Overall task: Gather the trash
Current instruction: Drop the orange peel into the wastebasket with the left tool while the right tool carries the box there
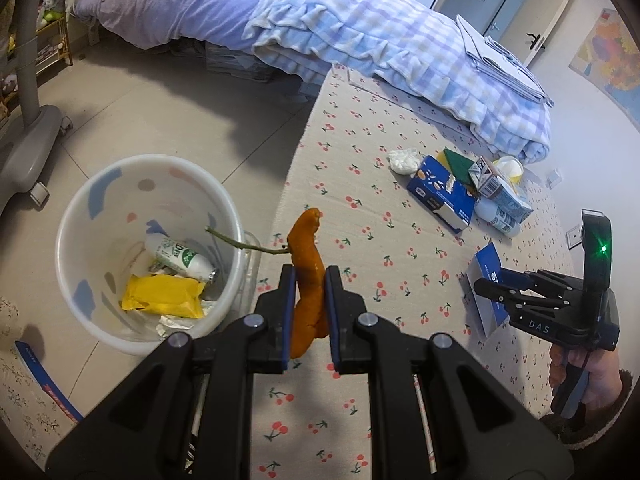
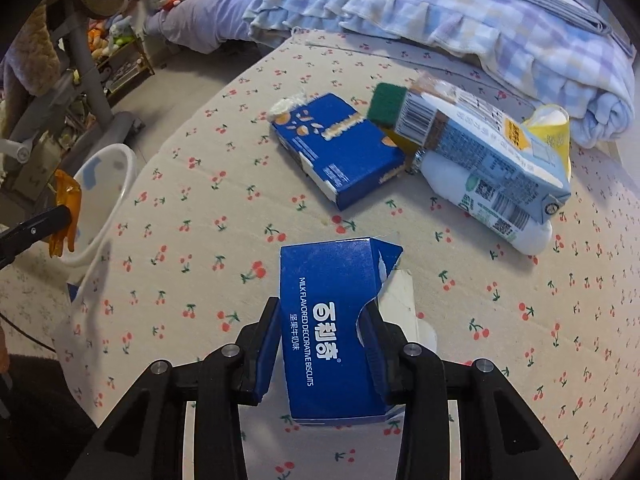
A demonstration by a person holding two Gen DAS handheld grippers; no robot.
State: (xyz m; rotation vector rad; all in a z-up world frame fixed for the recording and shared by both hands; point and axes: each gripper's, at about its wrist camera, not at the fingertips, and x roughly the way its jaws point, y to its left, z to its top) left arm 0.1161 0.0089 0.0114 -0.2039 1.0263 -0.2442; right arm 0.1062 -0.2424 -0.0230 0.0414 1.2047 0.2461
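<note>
My left gripper is shut on a limp orange peel with a thin green stem, held above the cherry-print mat, just right of the white bin. The bin holds a white bottle and a yellow wrapper. My right gripper is shut on a blue biscuit box, its pads denting the torn side. More trash lies farther back on the mat: another blue box, a milk carton, a white bottle and a green sponge.
A bed with a plaid blanket borders the mat at the back. The grey wheeled base of a chair stands on the tiled floor to the left of the bin. A crumpled tissue lies beside the trash pile.
</note>
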